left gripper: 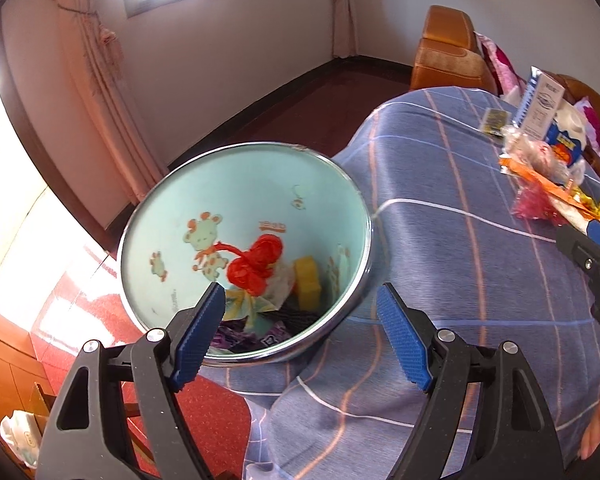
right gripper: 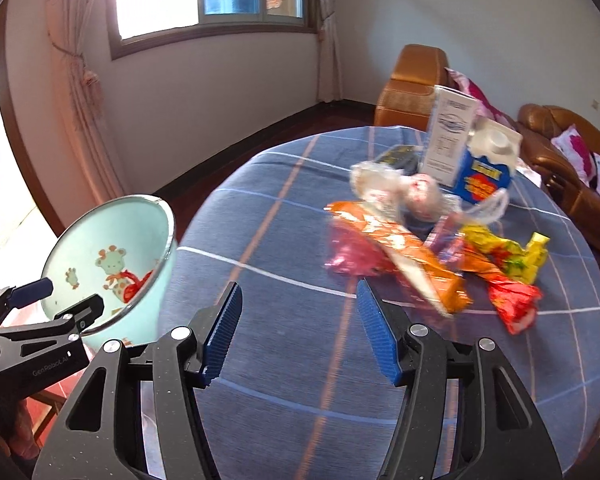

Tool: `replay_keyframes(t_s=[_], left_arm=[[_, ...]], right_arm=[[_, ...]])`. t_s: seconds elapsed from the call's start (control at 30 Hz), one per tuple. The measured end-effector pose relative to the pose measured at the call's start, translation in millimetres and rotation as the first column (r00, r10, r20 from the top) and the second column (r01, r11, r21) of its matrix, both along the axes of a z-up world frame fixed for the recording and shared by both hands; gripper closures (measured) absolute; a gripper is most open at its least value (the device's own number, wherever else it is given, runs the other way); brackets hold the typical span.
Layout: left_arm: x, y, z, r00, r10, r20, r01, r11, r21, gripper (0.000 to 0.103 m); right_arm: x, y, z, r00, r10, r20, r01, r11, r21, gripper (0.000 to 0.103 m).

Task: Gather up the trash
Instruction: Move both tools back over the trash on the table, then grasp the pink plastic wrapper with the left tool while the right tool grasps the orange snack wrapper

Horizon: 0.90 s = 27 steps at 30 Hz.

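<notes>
A round mint-green metal bin point(left gripper: 244, 184) with a chrome rim holds a knotted red plastic bag point(left gripper: 256, 264) and a yellow block point(left gripper: 307, 280). Both the left gripper point(left gripper: 300, 332) and the right gripper point(right gripper: 298, 330) gape empty. Crinkly foil wrappers point(right gripper: 420, 264) and a milk carton point(right gripper: 460, 152) lie on the blue checked tablecloth point(right gripper: 280, 248).

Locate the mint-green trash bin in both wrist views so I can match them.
Left wrist: trash bin centre-left, seen from above with its opening towards the camera, red bag inside, just beyond the left gripper.
Right wrist: trash bin at the left edge, beside the table.
Shared landmark: the blue plaid tablecloth, to the bin's right in both.
</notes>
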<state>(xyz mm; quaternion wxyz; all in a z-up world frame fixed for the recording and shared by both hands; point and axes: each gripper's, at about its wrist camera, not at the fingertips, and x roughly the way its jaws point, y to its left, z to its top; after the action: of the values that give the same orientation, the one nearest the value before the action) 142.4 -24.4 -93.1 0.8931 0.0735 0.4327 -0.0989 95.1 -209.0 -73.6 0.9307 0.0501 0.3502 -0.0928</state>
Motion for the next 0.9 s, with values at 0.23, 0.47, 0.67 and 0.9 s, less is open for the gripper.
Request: replay_keyframes(t_s=[0.23,0.47,0.67,0.9], left_arm=[[-9.6,-25.8,2.6,0.998,-0.058,0.01,0.057,0.998,0.019,0.027],[-12.1,-38.0,2.1,0.997,-0.077,0.002,0.077,0.997,0.032,0.027],[-10.4,-35.0,6.8,0.998,-0.065,0.013,0.065,0.997,0.042,0.027],[-7.5,-36.0,8.7,0.998,-0.059,0.015,0.058,0.998,0.039,0.027]], right_arm=[[-27.8,-43.8,5.0,0.997,-0.073,0.027,0.073,0.997,-0.014,0.046],[-27.5,-77.5,10.3,0.994,-0.102,0.043,0.102,0.995,0.001,0.046],[3.1,-74.3,-3.9,1.0,-0.024,-0.019,0.023,0.999,-0.029,0.046],[17.2,-67.7,-22.1,0.995,0.032,-0.093,-0.04,0.995,-0.089,0.074]])
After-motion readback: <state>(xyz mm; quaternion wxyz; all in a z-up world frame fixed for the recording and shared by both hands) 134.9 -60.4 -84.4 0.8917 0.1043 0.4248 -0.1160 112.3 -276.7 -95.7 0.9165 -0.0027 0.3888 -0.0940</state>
